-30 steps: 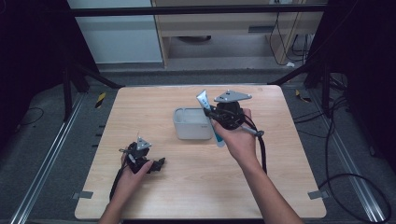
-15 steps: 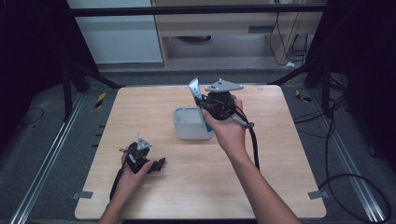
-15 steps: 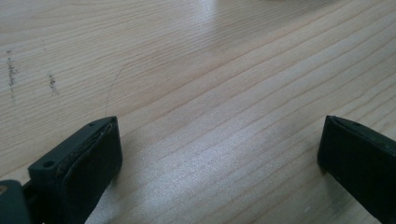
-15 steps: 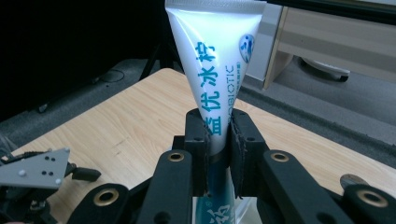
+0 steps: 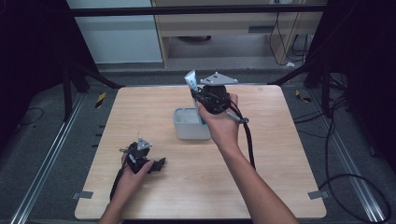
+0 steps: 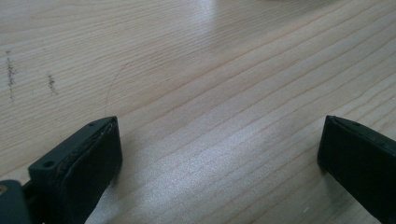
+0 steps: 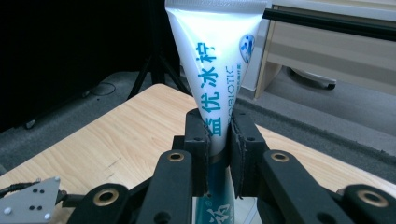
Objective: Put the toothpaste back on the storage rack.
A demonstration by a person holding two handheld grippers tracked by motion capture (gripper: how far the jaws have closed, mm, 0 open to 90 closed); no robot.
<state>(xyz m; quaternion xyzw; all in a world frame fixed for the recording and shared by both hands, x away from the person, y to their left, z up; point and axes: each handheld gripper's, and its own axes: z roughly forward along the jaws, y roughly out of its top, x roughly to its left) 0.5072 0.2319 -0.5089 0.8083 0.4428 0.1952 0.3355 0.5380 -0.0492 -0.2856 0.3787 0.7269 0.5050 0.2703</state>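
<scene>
tube (image 5: 190, 80): 1 | bin (image 5: 189, 130): 1 | grippers: 2 (left (image 5: 159, 164), right (image 5: 201, 99)) | table (image 5: 280, 154): 1

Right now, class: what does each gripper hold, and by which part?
The right gripper clamps a white-and-blue tube across its middle, crimped end up. The left gripper holds nothing, open over the table.

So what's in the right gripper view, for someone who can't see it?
Two black jaws of the right gripper pinch a white and blue tube upright, its flat crimped end on top. Behind it lie a wooden table and a dark room.
</scene>
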